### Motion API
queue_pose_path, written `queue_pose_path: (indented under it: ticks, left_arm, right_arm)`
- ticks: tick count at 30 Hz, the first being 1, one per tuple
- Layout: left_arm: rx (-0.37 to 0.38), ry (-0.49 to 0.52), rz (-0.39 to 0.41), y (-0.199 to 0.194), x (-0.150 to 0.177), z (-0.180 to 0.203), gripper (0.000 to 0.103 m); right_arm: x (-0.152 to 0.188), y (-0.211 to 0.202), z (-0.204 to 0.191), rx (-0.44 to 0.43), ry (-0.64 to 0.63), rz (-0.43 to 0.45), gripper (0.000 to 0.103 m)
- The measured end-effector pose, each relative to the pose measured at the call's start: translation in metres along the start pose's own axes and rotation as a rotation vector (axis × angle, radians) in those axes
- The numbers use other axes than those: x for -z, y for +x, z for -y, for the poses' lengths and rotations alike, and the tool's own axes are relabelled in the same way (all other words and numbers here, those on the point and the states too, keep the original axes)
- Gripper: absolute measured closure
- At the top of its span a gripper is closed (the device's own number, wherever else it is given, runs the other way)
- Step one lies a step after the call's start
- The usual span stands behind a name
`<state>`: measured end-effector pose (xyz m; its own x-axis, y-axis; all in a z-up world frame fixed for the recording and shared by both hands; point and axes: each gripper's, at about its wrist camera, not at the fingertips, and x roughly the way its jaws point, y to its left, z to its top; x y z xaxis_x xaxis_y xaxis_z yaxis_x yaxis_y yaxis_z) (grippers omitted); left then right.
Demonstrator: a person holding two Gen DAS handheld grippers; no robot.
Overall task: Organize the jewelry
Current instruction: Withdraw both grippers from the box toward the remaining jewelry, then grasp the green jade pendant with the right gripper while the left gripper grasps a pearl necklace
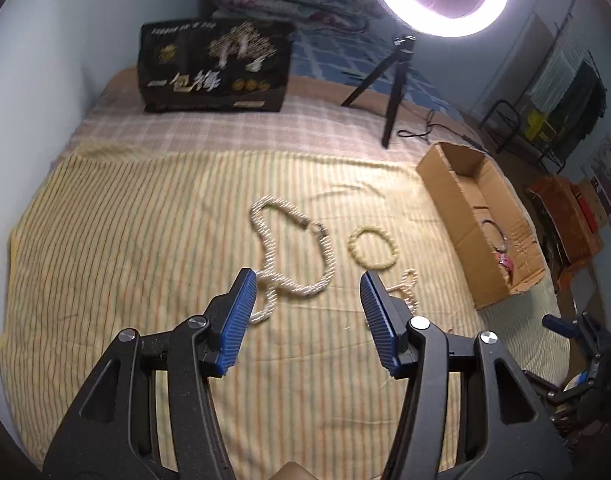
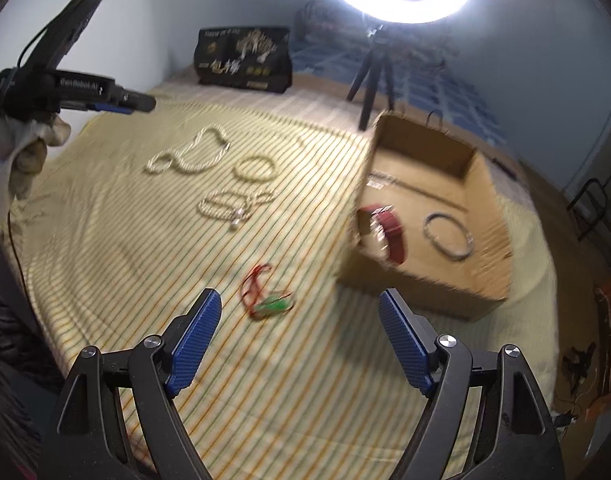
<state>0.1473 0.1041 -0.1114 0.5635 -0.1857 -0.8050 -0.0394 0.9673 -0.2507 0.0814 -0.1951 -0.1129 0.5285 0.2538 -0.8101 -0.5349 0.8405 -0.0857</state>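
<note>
My left gripper (image 1: 308, 282) is open and empty, just above the near loop of a thick white rope necklace (image 1: 293, 248) on the striped bedsheet. A cream bead bracelet (image 1: 372, 247) and a thin pearl necklace (image 1: 408, 285) lie to its right. My right gripper (image 2: 299, 304) is open and empty over a red cord with a green charm (image 2: 265, 292). The cardboard box (image 2: 409, 284) holds a red watch (image 2: 389, 232) and a grey bangle (image 2: 447, 234). The rope necklace (image 2: 193, 152), bracelet (image 2: 254, 169) and pearl necklace (image 2: 233, 204) show farther off.
A ring light on a black tripod (image 1: 389, 76) and a black printed bag (image 1: 215, 68) stand at the far side of the bed. The box (image 1: 481, 216) sits at the bed's right edge. The left gripper (image 2: 123, 102) and gloved hand show at left.
</note>
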Motion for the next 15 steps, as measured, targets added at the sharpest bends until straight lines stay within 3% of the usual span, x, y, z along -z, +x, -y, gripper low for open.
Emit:
queue_pose_path:
  ticks: [5,10,12,15]
  left_arm:
    - [0.000,-0.076,-0.055,0.016,0.002,-0.028,0.048]
    - [0.020,-0.210,-0.120,0.038,0.007,-0.059,0.057]
    - [0.029,-0.254,-0.152,0.048,0.010,-0.067,0.066]
    - [0.034,-0.313,-0.194,0.064,0.015,-0.077,0.069]
  right_arm:
    - [0.004,0.018,0.000,-0.046,0.033,-0.070,0.026]
    - [0.010,0.033,0.002,-0.074,0.056,-0.121,0.029]
    - [0.012,0.038,0.001,-0.076,0.050,-0.137,0.037]
    - [0.015,0.043,0.001,-0.085,0.049,-0.159,0.040]
